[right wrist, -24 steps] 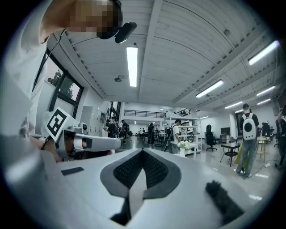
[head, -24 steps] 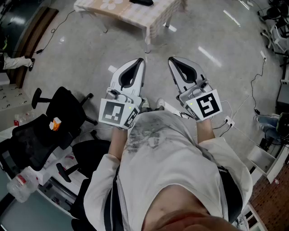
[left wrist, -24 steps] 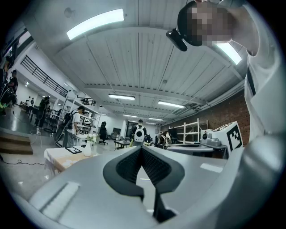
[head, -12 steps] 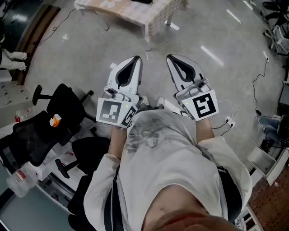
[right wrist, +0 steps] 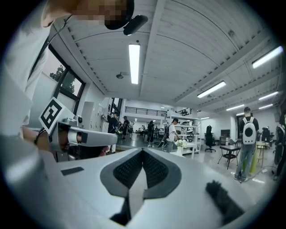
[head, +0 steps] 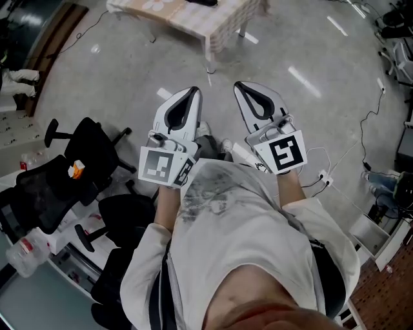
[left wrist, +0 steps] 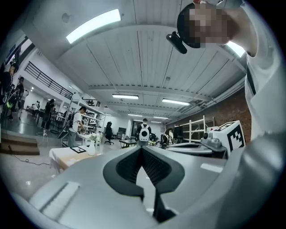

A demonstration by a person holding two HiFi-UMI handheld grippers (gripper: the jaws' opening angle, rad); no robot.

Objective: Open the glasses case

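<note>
Task not yet starting. Holding white-and-grey left gripper (head: 192,91) & right gripper (head: 239,86) level before the body, both w/ jaws pressed together, empty. Glasses case not showing clearly anywhere; prob. lying on far pale checked surface (head: 222,26), well apart. Opening all remaining.

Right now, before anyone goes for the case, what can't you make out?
- Dark object on the table: head view, cut by the top edge; cannot tell whether it is the glasses case.
- Flat dark item on a far table: left gripper view, too small to name.
</note>
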